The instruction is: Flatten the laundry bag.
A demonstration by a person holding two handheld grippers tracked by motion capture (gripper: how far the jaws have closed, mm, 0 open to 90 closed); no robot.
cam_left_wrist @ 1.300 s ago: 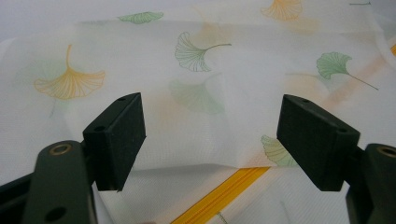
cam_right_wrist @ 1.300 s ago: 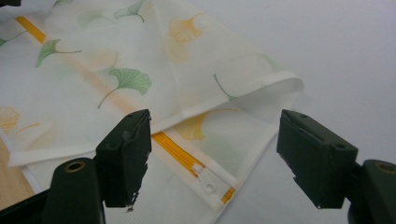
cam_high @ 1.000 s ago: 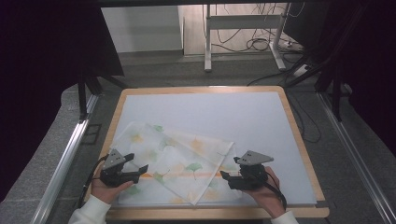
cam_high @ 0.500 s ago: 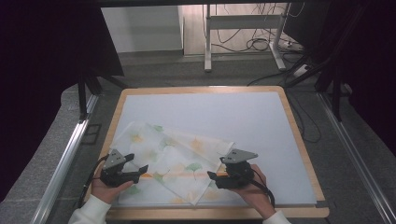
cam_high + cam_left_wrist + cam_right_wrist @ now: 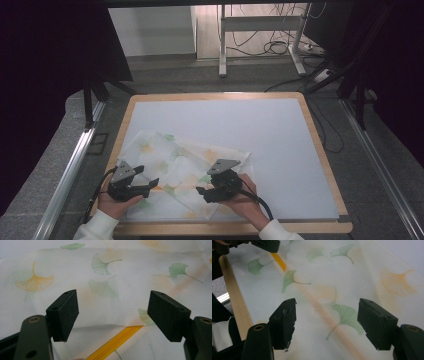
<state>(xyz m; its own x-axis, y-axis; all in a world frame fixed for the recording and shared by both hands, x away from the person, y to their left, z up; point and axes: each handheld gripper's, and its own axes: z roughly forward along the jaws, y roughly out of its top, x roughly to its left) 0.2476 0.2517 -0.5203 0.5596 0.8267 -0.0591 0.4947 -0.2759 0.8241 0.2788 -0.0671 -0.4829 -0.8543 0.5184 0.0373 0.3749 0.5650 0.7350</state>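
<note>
A thin white cloth [image 5: 185,167] printed with green and orange ginkgo leaves lies partly folded on the near left of the white board [image 5: 280,140]. My left gripper [image 5: 152,186] rests low over the cloth's near left part, pointing right, with its jaws open. In the left gripper view the left gripper [image 5: 113,312] has nothing between its pads, and a yellow stripe [image 5: 117,340] shows under a folded edge of the cloth [image 5: 107,282]. My right gripper [image 5: 200,192] points left over the cloth's near middle. Its jaws stand open above the cloth [image 5: 332,285] in the right gripper view [image 5: 327,322].
A wooden frame [image 5: 320,150] borders the board, and its near edge [image 5: 235,310] runs close to the right gripper. The left gripper [image 5: 265,245] shows far off in the right gripper view. Metal rails [image 5: 65,180] flank the table. Desk legs and cables [image 5: 280,47] stand behind.
The right hand has carried its gripper leftward over the cloth, closer to the left gripper. The left gripper has stayed where it was.
</note>
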